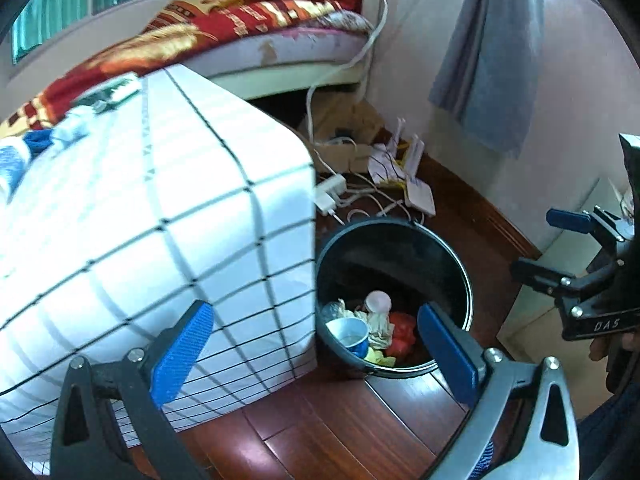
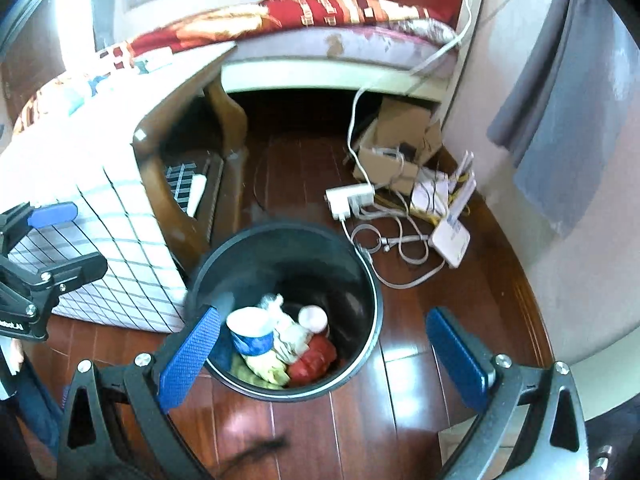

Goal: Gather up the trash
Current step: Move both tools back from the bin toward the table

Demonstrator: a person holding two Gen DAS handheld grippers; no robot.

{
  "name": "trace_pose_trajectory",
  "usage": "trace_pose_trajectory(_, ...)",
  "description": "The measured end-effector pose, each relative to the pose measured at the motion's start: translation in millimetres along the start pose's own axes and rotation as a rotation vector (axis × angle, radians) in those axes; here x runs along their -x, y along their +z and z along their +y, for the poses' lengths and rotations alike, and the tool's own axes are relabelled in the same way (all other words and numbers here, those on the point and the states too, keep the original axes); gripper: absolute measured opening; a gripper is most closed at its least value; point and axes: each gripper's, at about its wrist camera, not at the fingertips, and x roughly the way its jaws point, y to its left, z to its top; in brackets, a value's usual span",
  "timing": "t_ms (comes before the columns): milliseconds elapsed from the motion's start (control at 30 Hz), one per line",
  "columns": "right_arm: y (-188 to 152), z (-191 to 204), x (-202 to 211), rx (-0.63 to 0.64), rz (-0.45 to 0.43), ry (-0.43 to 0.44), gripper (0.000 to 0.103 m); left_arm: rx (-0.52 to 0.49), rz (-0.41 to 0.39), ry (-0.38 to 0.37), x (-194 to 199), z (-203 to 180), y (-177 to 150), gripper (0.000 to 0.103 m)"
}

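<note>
A black round trash bin (image 1: 394,240) stands on the wooden floor beside a cloth-covered table; it also shows in the right wrist view (image 2: 280,248). Inside lie a blue-and-white paper cup (image 1: 350,334) (image 2: 250,332), crumpled paper (image 1: 378,326) (image 2: 286,336), a red wrapper (image 1: 402,332) (image 2: 314,358) and a pale round lid (image 2: 313,317). My left gripper (image 1: 316,356) is open and empty, above the bin's near left side. My right gripper (image 2: 324,354) is open and empty, above the bin's front. The right gripper shows at the right edge of the left wrist view (image 1: 560,248), the left one at the left edge of the right wrist view (image 2: 60,236).
A table with a white checked cloth (image 1: 160,220) (image 2: 100,200) stands left of the bin. Behind it are a power strip (image 2: 350,196), cables, a white router (image 2: 452,240), a cardboard box (image 2: 400,136) and a bed with a red blanket (image 1: 224,20).
</note>
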Motion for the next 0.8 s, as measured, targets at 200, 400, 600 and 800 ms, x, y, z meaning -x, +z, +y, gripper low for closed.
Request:
trace_pose_trajectory(200,20,21,32,0.006,-0.080,0.030,0.103,0.041,-0.060,0.030,33,21,4,0.103)
trace_pose_trajectory(400,41,54,51,0.035,-0.150,0.075,0.103,0.068,-0.125,0.016,64,47,4,0.103)
trace_pose_trajectory(600,68,92,54,0.052,-0.195,0.151,0.103,0.126,-0.174,0.114,91,94,-1,0.103)
trace_pose_trajectory(800,108,146,49,0.106,-0.182,0.218,0.103,0.199,-0.202,0.245,107,163,-1,0.102)
